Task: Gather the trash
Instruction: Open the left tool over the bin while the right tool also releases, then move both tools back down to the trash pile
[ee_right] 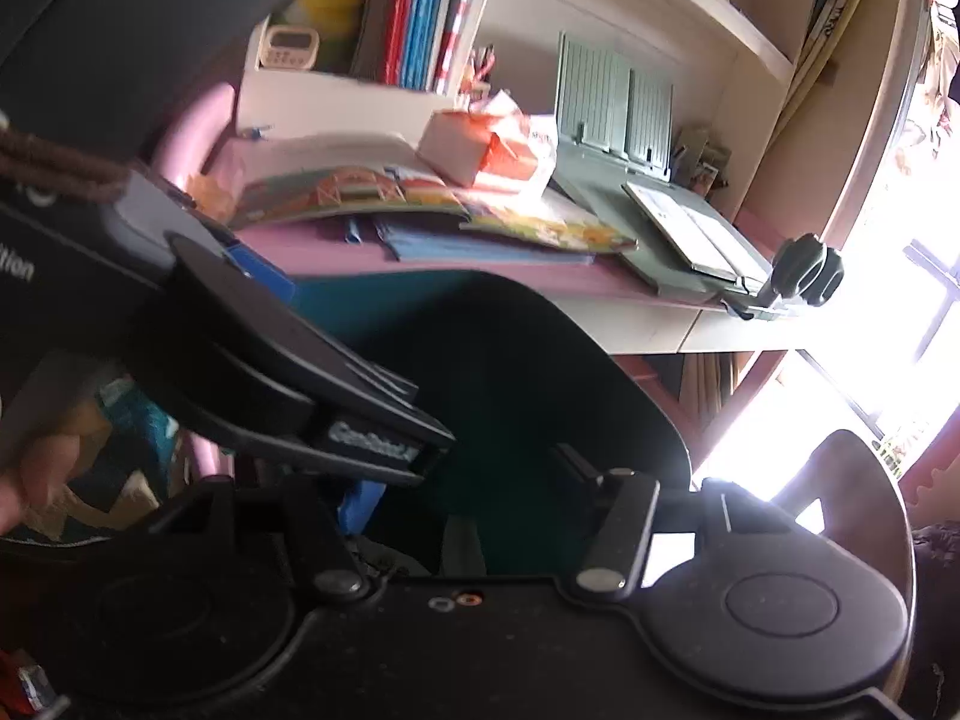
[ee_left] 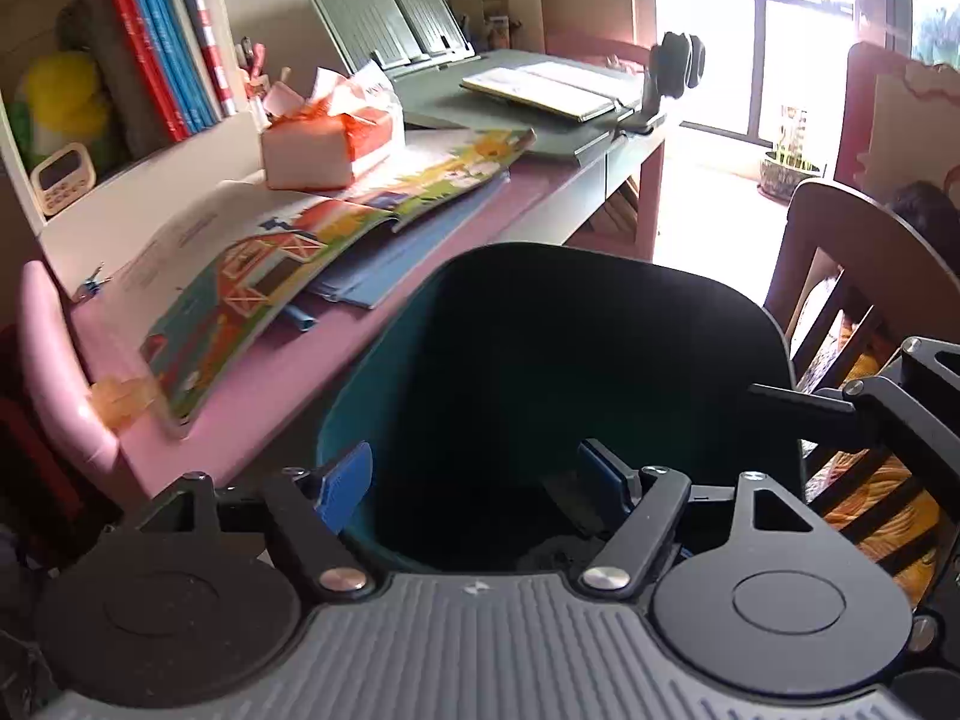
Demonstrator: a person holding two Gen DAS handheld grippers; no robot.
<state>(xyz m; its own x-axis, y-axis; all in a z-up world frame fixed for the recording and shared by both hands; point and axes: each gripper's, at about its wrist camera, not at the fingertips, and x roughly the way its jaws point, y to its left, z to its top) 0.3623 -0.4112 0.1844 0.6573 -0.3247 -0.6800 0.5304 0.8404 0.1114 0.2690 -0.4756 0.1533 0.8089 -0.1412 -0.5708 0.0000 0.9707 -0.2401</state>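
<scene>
Both grippers sit over the mouth of the dark teal bin (ee_left: 540, 372), which stands just in front of the pink desk (ee_left: 288, 360), against its front edge.

Left gripper (ee_left: 480, 480): jaws spread wide, blue pads either side of the bin opening, nothing between them. Right gripper (ee_right: 468, 480): jaws also apart, nothing visibly gripped; in the right wrist view the left gripper's body crosses in front, so its left pad is mostly hidden.

Bin interior is too dark to tell what's in it.

On the desk: colourful picture book (ee_left: 300, 258) open flat along the front edge, blue folders (ee_left: 408, 264) under it, orange-and-white tissue pack (ee_left: 330, 144) behind it toward the back. Small crumpled yellowish scrap (ee_left: 123, 399) at the front left corner, touching the book's corner. Grey book stand (ee_left: 390, 24) and an open notebook (ee_left: 540, 90) toward the right end. Wooden chair back (ee_left: 852, 276) right of the bin.
</scene>
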